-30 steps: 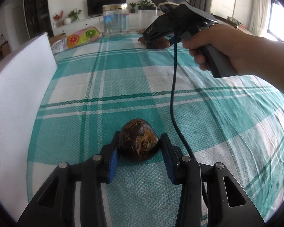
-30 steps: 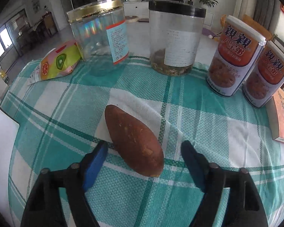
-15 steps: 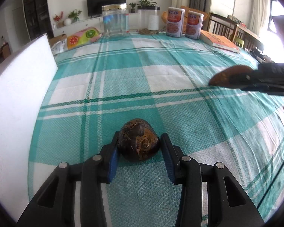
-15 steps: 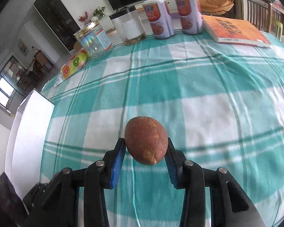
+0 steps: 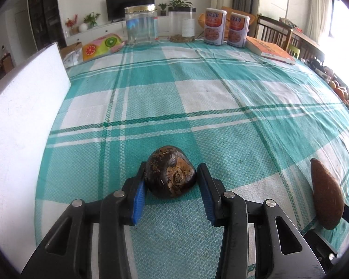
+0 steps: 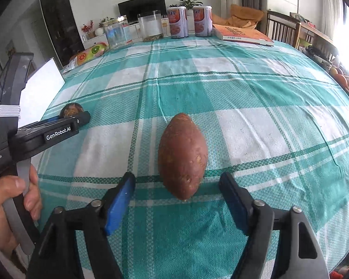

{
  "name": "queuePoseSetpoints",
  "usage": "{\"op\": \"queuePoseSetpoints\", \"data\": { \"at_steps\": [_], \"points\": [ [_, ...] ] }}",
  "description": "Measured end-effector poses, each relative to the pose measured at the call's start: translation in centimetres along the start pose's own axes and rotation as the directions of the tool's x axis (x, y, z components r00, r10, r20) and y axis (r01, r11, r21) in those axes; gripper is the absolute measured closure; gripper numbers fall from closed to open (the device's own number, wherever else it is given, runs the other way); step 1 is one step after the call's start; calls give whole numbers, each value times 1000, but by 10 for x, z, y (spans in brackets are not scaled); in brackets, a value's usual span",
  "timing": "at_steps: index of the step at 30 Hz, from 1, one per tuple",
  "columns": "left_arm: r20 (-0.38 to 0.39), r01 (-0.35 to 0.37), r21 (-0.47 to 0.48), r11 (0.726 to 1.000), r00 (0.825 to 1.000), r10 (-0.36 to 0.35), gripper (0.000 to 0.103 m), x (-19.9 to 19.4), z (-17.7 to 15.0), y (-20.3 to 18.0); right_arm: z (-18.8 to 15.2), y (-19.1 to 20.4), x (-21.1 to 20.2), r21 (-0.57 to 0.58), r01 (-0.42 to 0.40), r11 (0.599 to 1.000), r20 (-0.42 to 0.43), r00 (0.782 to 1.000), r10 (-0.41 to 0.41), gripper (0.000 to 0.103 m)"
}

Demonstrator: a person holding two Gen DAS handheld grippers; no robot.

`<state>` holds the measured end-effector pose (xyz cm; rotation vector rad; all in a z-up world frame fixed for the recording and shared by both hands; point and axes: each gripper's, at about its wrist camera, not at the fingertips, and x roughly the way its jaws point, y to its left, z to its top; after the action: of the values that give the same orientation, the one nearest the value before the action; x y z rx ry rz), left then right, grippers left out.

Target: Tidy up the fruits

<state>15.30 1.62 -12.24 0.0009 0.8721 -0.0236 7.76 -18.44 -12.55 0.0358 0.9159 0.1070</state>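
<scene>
A dark brown round fruit rests on the teal checked tablecloth between the blue pads of my left gripper, which is shut on it. In the right wrist view the same fruit peeks out beyond the left gripper. A reddish sweet potato lies on the cloth between the fingers of my right gripper. Its jaws are opening and the pads stand clear of it on both sides. The left wrist view shows the sweet potato at its right edge.
A white board stands along the table's left side. At the far end are a snack bag, two clear jars, two cans and an orange book. A hand holds the left gripper's handle.
The right gripper carried the sweet potato from the far end by the jars to the near side, to the right of the left gripper, then opened off it. The left gripper stayed still.
</scene>
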Motion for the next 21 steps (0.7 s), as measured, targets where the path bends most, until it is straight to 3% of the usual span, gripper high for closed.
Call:
{"op": "queuePoseSetpoints", "data": {
  "at_steps": [3,16,19,21],
  "points": [
    [0,0,0,1000,1000,0,59,0,0,0,0,3,2,-16,-15,1000,-7,1000,15,11],
    [-1,9,5,1000,1000,-9,55,1,0,-1,-1,10,5,-49,-10,999,-22,1000,9,3],
    [-8,26,31,999,1000,-26,42,2,0,-6,-1,10,5,-48,-10,999,-22,1000,9,3],
    [-14,24,59,998,1000,-24,23,2,-1,-12,-1,9,4,-40,-17,999,-19,1000,16,3]
  ]
}}
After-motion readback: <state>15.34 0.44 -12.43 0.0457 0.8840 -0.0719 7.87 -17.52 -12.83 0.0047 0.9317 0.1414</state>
